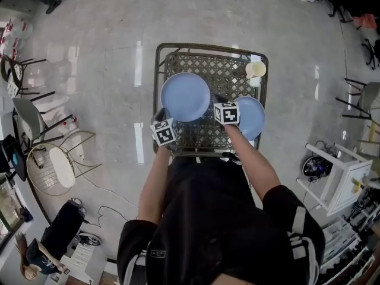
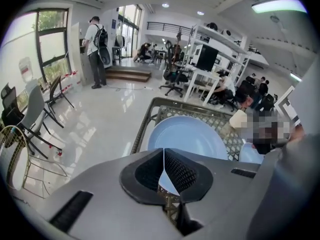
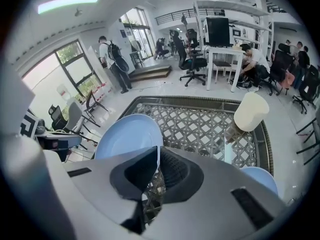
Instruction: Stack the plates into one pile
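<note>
A light blue plate (image 1: 185, 97) hangs over the left half of the metal lattice table (image 1: 211, 47), held at its near rim from both sides. My left gripper (image 2: 164, 170) is shut on that rim, the thin edge pinched between its pads, with the plate (image 2: 187, 136) spreading out ahead. My right gripper (image 3: 157, 163) is shut on the same plate (image 3: 127, 136) at its right near edge. A second blue plate (image 1: 253, 116) lies on the table's right side, beside my right gripper; it also shows at the lower right (image 3: 260, 176).
A cream cup (image 1: 256, 69) stands at the table's far right corner. A wire chair with a white cushion (image 1: 53, 168) is on the floor to the left, a white cart (image 1: 335, 177) to the right. A person with a backpack (image 2: 96, 49) stands far off.
</note>
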`<state>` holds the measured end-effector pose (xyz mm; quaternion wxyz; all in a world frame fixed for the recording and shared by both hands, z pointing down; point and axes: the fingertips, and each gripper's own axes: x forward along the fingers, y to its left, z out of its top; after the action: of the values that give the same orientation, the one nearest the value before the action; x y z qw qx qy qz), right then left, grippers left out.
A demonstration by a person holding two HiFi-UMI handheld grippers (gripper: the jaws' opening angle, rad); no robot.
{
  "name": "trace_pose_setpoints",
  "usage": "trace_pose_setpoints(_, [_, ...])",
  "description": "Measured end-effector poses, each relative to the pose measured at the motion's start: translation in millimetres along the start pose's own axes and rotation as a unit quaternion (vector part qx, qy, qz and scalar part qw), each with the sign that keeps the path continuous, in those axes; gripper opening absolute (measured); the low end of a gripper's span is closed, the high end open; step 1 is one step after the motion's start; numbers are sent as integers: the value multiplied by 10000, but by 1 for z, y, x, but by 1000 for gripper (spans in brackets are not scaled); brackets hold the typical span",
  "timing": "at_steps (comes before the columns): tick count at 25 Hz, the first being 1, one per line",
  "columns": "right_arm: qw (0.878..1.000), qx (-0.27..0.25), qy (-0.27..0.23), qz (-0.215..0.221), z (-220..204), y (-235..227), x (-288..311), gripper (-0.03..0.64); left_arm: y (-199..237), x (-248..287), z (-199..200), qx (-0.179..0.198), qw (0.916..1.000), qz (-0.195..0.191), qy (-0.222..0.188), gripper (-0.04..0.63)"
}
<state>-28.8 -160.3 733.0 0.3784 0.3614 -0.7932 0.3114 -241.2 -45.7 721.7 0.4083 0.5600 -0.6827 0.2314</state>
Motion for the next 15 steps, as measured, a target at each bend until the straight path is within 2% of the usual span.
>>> trace_pose_setpoints(7, [9971,118,-751,75,-4,4,-62,11,-55,-40,11,294,9971,-527,-471,15])
trace_pose_setpoints(11, [9924,201,-1209,113,-11,2,-97,11,-93,-59,16,387,9923,-957,-682,15])
trace_pose_setpoints(15, [9864,458,-1580,5,-15,-8,-132,11,-131,-70,21,700,9862,-1282,-783,15])
